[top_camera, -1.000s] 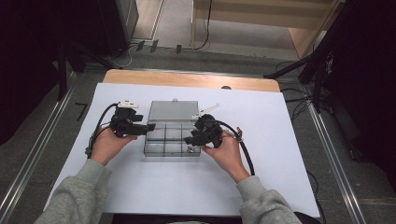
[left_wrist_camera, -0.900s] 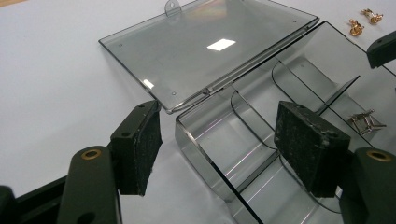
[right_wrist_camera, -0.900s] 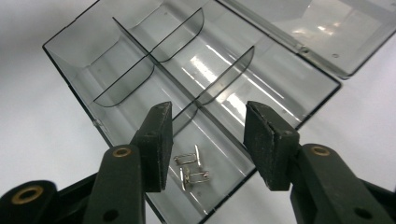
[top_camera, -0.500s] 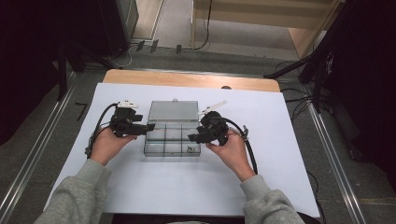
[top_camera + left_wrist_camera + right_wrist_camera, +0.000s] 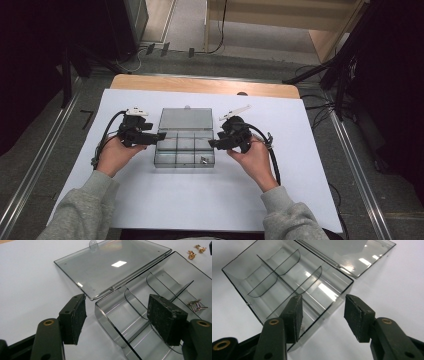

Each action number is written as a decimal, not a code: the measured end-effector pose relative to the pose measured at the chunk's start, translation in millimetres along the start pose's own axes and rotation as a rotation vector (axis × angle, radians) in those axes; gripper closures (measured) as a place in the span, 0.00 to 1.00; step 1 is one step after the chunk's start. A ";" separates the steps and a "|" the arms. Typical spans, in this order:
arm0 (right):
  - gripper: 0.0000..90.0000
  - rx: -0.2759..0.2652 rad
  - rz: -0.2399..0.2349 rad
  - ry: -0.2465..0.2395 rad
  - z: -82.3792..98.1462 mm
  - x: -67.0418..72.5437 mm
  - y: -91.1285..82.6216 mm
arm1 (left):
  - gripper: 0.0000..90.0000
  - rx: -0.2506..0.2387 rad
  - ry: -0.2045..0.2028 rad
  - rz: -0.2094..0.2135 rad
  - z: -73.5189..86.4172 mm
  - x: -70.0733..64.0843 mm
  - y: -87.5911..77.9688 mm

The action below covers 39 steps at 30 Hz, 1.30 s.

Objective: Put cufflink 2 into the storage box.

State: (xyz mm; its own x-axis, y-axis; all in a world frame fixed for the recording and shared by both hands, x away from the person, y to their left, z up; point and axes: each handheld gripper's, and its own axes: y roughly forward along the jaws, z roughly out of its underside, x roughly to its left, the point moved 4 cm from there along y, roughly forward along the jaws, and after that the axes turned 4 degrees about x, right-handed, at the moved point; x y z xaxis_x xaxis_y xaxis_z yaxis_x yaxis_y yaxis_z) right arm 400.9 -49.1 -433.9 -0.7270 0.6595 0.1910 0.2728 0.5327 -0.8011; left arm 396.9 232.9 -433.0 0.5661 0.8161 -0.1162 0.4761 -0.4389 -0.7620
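Box (image 5: 185,149) w/ lid (image 5: 186,119) flat open. L tongs (image 5: 161,135) spread astride its wall; R tongs (image 5: 212,144), jaws just opening, spread astride opposite wall. I'd seat pads squarely, squeeze evenly.

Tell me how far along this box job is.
Done: the lid lies open behind the clear box, and one silver clip sits in a compartment. In hand: left gripper and right gripper flank the box, jaws open; the right's have just been closing astride a corner. Left: gold pieces wait outside.
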 end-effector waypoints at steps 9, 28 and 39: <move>0.59 0.007 0.036 0.029 4.1 -17.3 -4.1 | 0.36 0.000 0.000 -0.001 0.1 0.2 -0.3; 0.67 0.035 0.093 0.101 15.9 -51.0 -5.5 | 0.36 -0.001 0.001 -0.001 0.0 0.1 -0.5; 0.71 0.061 0.114 0.116 23.2 -66.6 -1.9 | 0.36 -0.003 -0.002 0.000 0.0 0.1 -0.6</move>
State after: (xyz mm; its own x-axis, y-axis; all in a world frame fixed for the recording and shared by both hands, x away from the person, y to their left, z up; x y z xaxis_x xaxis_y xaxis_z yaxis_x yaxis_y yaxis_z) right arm 434.3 -106.4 -458.2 -0.6150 0.7726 0.1579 0.3080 0.4197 -0.8538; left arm 396.7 233.2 -432.5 0.5650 0.8167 -0.1175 0.4782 -0.4401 -0.7600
